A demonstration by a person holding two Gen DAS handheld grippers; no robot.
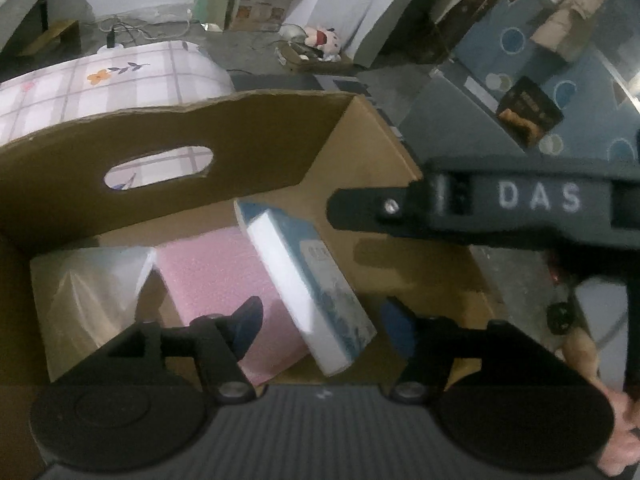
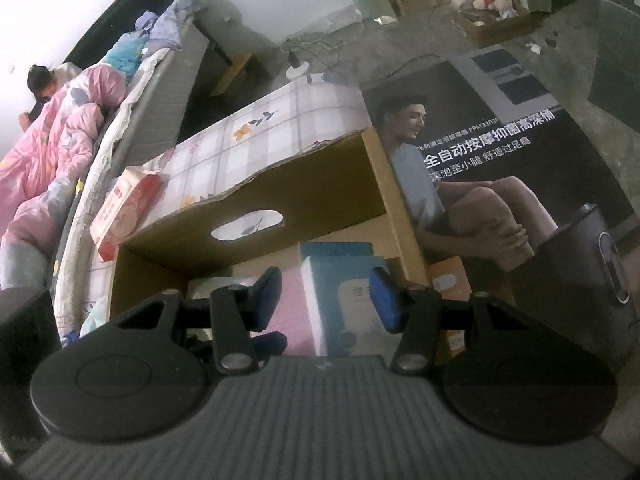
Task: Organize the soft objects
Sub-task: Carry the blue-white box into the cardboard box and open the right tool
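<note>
Left wrist view: left tongs [image 1: 320, 326] apart, pads clear of the blue-and-white tissue pack [image 1: 316, 284], which leans on a pink foam block [image 1: 224, 292] inside the cardboard box [image 1: 240, 136].

Right wrist view: right tongs [image 2: 326, 294] apart, gripping nothing, above the same box [image 2: 320, 176].

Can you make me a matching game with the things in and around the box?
Things:
1. foam block
2. tissue pack
3. plush toy
4. red carton

Descriptions:
A. on the checked cloth beside the box
B. pink, inside the box
C. blue and white, leaning on the pink one
D. far off on the floor

Pairs: 1-B, 2-C, 3-D, 4-A
</note>
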